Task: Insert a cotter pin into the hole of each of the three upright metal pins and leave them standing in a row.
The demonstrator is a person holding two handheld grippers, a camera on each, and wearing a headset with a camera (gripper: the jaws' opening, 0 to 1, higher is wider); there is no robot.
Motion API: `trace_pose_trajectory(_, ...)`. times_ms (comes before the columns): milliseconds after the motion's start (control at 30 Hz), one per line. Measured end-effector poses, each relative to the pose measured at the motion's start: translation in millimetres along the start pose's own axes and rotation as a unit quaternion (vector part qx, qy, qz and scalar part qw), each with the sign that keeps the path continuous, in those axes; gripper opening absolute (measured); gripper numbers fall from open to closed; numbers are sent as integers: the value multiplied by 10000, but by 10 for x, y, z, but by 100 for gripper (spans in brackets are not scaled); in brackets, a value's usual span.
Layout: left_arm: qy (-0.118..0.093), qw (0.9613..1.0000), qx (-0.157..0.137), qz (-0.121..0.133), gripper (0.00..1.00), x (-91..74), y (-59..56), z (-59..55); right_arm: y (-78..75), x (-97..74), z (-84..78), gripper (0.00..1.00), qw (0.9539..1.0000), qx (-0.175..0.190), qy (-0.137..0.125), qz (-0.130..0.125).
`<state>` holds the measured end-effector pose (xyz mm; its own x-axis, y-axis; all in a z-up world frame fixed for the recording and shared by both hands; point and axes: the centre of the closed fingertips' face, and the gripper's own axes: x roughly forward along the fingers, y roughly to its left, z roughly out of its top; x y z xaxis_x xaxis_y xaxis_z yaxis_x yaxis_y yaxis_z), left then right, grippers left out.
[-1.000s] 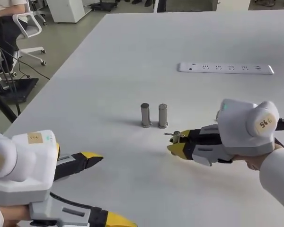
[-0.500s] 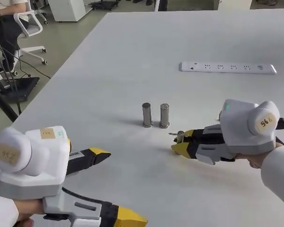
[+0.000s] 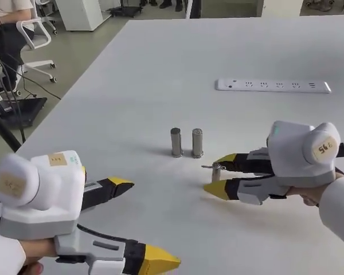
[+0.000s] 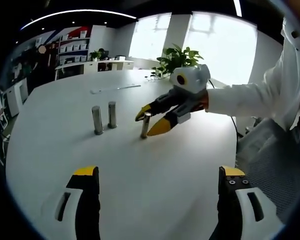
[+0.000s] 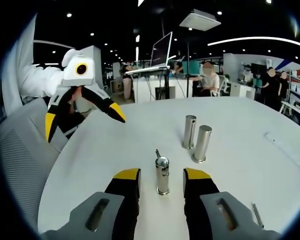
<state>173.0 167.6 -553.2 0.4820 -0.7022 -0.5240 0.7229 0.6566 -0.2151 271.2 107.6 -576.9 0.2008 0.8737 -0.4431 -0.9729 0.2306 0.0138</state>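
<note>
Big white table (image 3: 160,69). Left gripper (image 3: 152,223) near edge, jaws spread wide, holding nothing. Right gripper (image 3: 212,175): jaws parted, straddling, not clamping, short upright steel pin (image 3: 216,171). White power strip (image 3: 273,85) far side. Two matching steel pins (image 3: 176,142) upright, side by side, near straddled one. Thin cotter pin (image 3: 206,167) pokes from straddled pin's top.
</note>
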Motion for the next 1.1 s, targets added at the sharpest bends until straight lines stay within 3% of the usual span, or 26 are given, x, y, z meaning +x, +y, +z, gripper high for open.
trace_pose_trajectory(100,-46,10000,18,-5,99,2,-13,40,8,-115,130,33,9999,113,-118,-58)
trace_pose_trajectory(300,-179,9998,76,-35,99,23,-48,142,74,-525,519,48,9980,83,-579,-240)
trace_pose_trajectory(433,-243,9996,125,-63,99,45,-74,194,170,-803,622,60,9971,28,-648,-390)
trace_pose_trajectory(633,-441,9989,87,-114,99,90,-137,289,371,-1141,640,67,9961,81,-651,-596)
trace_pose_trajectory(800,-513,9985,85,-190,99,120,-232,332,496,-1309,639,78,9943,255,-692,-769)
trace_pose_trajectory(967,-547,9979,87,-321,99,117,-349,345,600,-1427,518,89,9932,515,-623,-839)
trace_pose_trajectory(1100,-561,9979,85,-323,99,104,-368,335,623,-1504,375,92,9918,695,-480,-959)
